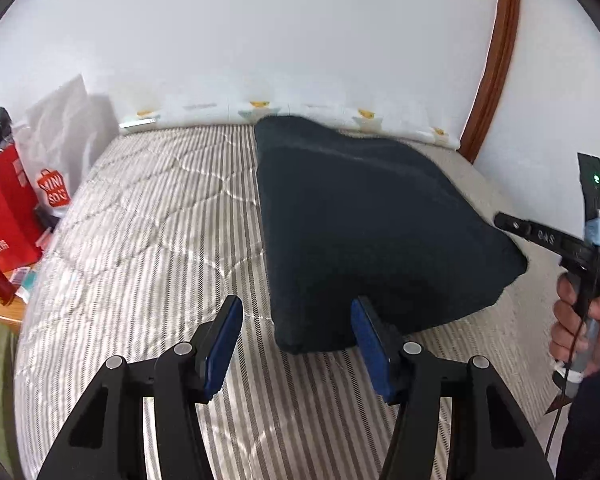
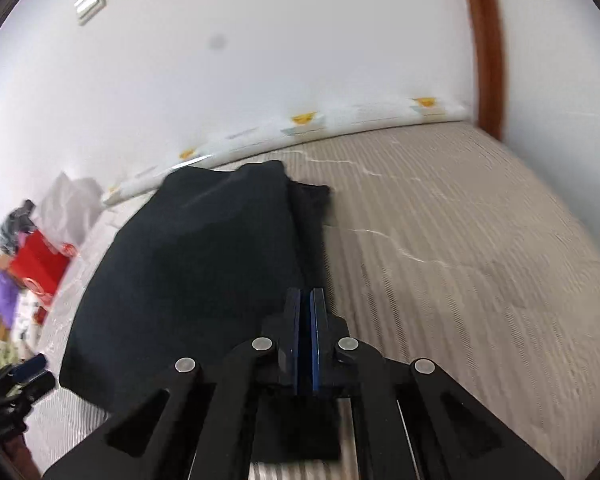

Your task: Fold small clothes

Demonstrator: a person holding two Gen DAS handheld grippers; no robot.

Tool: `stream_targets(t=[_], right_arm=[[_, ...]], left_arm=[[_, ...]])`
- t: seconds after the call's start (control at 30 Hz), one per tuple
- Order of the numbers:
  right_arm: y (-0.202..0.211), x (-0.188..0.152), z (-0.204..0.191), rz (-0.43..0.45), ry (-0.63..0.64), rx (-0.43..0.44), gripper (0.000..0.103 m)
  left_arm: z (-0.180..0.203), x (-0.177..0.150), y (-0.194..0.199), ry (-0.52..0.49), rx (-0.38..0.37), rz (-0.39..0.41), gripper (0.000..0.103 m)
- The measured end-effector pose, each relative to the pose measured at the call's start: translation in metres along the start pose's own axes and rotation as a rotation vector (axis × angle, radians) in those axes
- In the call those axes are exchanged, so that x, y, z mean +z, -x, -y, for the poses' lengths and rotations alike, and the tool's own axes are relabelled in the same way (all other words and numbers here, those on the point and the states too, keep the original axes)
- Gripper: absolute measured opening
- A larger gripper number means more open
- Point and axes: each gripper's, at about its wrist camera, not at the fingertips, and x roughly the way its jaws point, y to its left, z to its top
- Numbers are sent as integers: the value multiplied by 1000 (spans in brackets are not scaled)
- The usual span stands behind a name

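Note:
A dark navy garment (image 1: 360, 220) lies folded on the striped quilted bed cover (image 1: 160, 220). In the left wrist view my left gripper (image 1: 297, 304) is open at the garment's near left corner; the corner lies between the blue pads (image 1: 224, 344), which do not press on it. A hand holds my right gripper (image 1: 500, 220) at the garment's right edge. In the right wrist view the right gripper (image 2: 307, 296) is shut on the near right edge of the garment (image 2: 200, 260), and dark cloth hangs under its fingers. The left gripper (image 2: 24, 376) shows at the lower left.
Red shopping bags (image 1: 8, 216) and a white plastic bag (image 1: 64, 128) stand left of the bed. A white duck-patterned cushion (image 1: 260, 108) runs along the wall. A wooden door frame (image 1: 496, 60) rises at the right. Bare bed cover (image 2: 460, 220) spreads right of the garment.

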Motion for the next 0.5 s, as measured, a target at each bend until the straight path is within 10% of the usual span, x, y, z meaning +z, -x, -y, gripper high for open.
stream_targets(t=[0.07,0.2,0.5], right_arm=[[25,-4,-6,16,41,-51,8],[75,-12,-12,28,54,-61,59],[169,-38,-25,52,60,-52,71]], left_arm=[[6,0,15,3,19,17,55],[16,-4,44,25,11,36,64],[47,-23,111,21,85,78,79]])
